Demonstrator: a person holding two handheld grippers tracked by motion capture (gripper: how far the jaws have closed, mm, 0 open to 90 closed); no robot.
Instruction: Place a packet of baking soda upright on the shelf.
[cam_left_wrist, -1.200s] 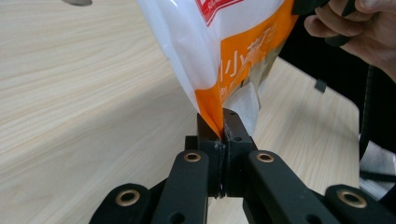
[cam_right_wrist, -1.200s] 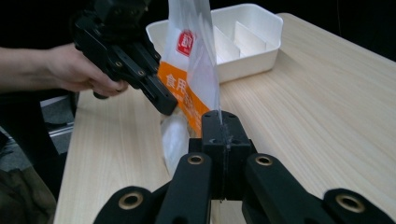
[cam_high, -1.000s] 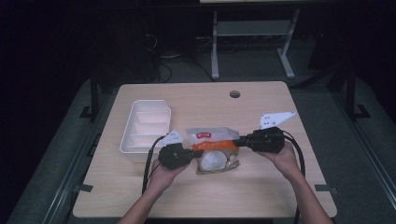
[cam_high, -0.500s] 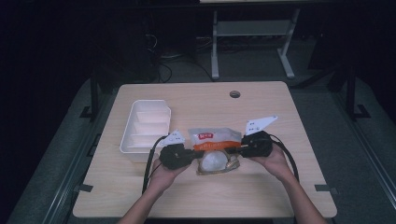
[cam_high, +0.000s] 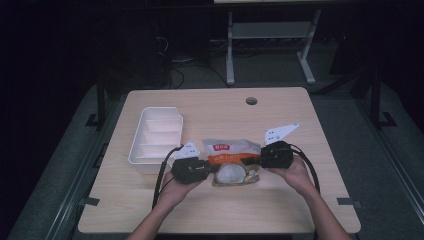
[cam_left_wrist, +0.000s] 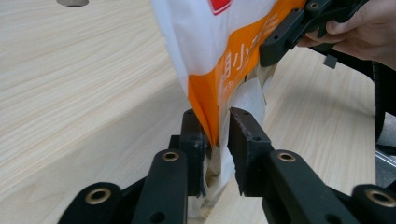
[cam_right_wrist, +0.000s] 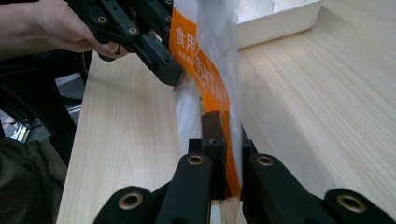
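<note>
Both hand-held grippers, left (cam_high: 209, 167) and right (cam_high: 254, 159), are clamping opposite edges of the orange-and-white bag (cam_high: 231, 152), likely stretching it taut to pull it open above the worktop (cam_high: 280, 120).

A white compartment tray (cam_high: 156, 132) sits on the wooden table (cam_high: 280, 115), left of centre.

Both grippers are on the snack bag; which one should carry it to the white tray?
Left. The left gripper pinches the snack bag at the edge nearer the white tray; the right gripper holds the far edge.
</note>
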